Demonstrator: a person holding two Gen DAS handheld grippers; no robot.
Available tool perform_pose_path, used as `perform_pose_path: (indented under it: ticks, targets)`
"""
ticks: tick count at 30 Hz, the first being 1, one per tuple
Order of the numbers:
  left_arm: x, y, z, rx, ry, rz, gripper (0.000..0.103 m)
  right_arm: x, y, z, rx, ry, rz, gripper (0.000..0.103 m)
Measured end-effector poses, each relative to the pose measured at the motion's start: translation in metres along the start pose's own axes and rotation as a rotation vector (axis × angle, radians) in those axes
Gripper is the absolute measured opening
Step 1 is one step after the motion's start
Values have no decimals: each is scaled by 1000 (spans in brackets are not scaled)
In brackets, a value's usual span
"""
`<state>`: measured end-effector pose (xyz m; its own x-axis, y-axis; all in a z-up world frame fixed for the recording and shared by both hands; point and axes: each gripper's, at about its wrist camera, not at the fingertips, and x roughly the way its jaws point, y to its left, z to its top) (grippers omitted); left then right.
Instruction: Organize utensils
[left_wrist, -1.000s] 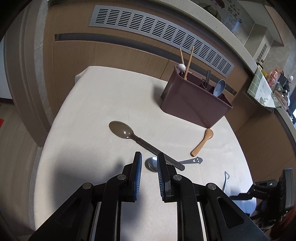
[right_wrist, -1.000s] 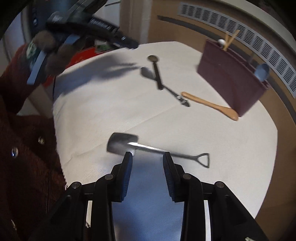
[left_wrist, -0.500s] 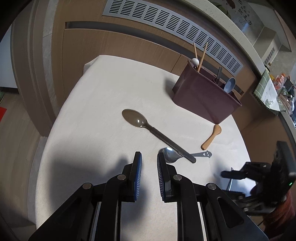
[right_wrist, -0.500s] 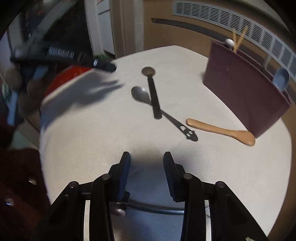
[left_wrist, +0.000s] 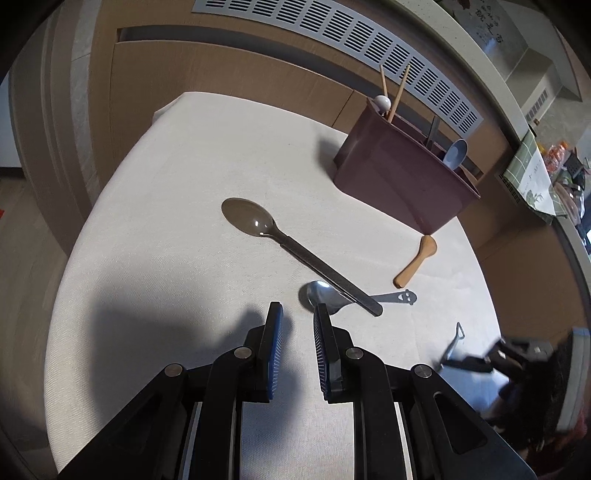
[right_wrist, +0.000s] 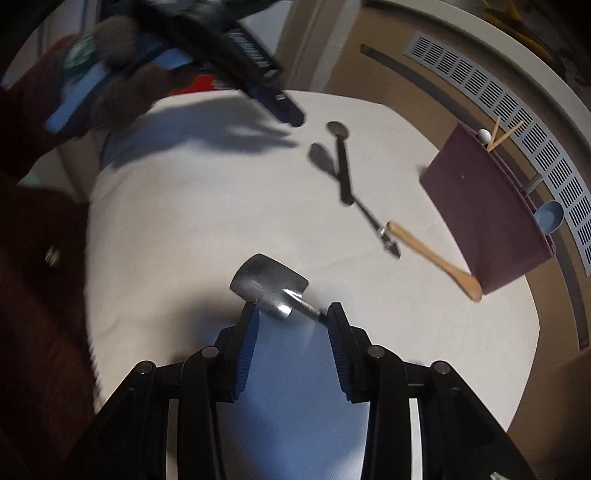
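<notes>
With chopsticks (left_wrist: 394, 92) and a blue spoon (left_wrist: 455, 153) already in the maroon caddy (left_wrist: 399, 181), four utensils remain on the bench (left_wrist: 177, 192): the right tongs (right_wrist: 291, 317) straddle the shovel spoon (right_wrist: 269, 284), apart, and the left tongs (left_wrist: 297, 325) hover empty, apart.

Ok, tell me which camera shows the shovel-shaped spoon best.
Right wrist: the shovel-shaped spoon fills the centre, blade clear, between the right claw tips. Left wrist shows only its looped handle end, far right.

blur: left gripper (right_wrist: 291, 118) | hidden: shovel spoon (right_wrist: 269, 286) handle (behind right finger)
</notes>
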<state>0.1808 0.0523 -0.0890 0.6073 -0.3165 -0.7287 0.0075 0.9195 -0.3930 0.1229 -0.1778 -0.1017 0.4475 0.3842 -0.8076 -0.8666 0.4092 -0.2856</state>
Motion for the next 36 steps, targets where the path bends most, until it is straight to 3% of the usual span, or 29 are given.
perform_pose_path:
  ticks: [2, 8, 17, 18, 21, 30, 31, 33, 36]
  targets:
    - [-2, 4, 0, -6, -4, 9, 18, 17, -15, 16, 42, -15, 21, 35]
    - [-4, 23, -2, -53, 1, 44, 18, 48, -48, 42, 185, -33, 216, 44]
    - [8, 25, -3, -92, 37, 50, 18, 54, -53, 46, 104, -9, 251, 45]
    - [10, 23, -3, -94, 44, 53, 18, 51, -54, 43, 115, -8, 248, 37]
    - [18, 20, 0, -100, 58, 57, 18, 48, -61, 44, 227, 14, 240, 30]
    - [46, 25, 38, -222, 5, 75, 18, 29, -92, 13, 585, -37, 82, 28]
    - [51, 24, 44, -231, -7, 90, 18, 25, -95, 8, 616, -50, 33, 28]
    - [61, 20, 56, -218, -22, 115, 19, 20, -97, 1, 651, -60, 2, 28]
    - [77, 3, 72, -118, -20, 160, 23, 13, -98, -10, 698, -61, -24, 28]
